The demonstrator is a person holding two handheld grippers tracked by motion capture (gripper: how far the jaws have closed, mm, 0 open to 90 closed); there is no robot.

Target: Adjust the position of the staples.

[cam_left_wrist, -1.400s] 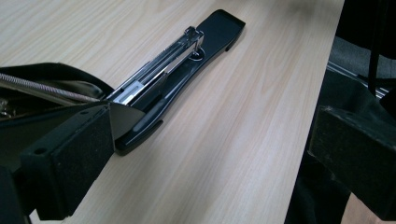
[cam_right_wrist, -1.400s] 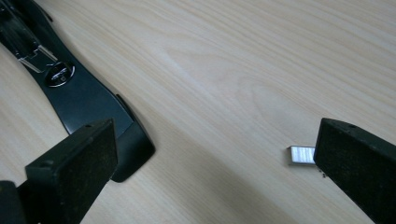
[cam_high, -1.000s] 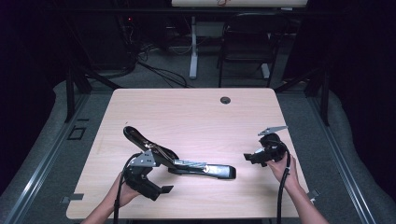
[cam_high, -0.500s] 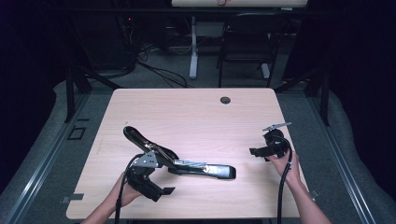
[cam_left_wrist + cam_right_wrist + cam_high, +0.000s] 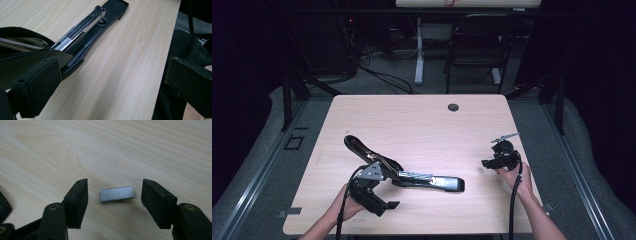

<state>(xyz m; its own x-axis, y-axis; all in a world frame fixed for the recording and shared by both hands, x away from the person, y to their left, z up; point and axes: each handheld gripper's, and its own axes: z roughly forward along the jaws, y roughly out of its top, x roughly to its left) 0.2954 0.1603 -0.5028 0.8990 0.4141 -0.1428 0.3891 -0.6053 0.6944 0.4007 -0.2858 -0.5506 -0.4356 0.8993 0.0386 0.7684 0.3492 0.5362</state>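
Right hand-held gripper [image 5: 113, 202]: jaws part open and just been closing; the pads stand either side of a strip of staples without touching it; in the high view it sits near the desk's right edge [image 5: 486, 163], held by the person's right hand [image 5: 517, 175].
Strip of staples [image 5: 116, 194]: small grey block lying flat on the desk [image 5: 125, 150], between the two pads, a gap on each side.
Left hand-held gripper [image 5: 384, 205]: jaws wide apart, nothing between them but bare desk; one pad [image 5: 37, 85] lies just beside the stapler's rear end, whether touching I cannot tell; held by the left hand [image 5: 346, 206] at the near left of the desk.
Stapler [image 5: 412, 175]: long, black, swung open, its silver magazine [image 5: 82, 30] exposed above the base; it lies across the desk's near middle, well apart from the staples.
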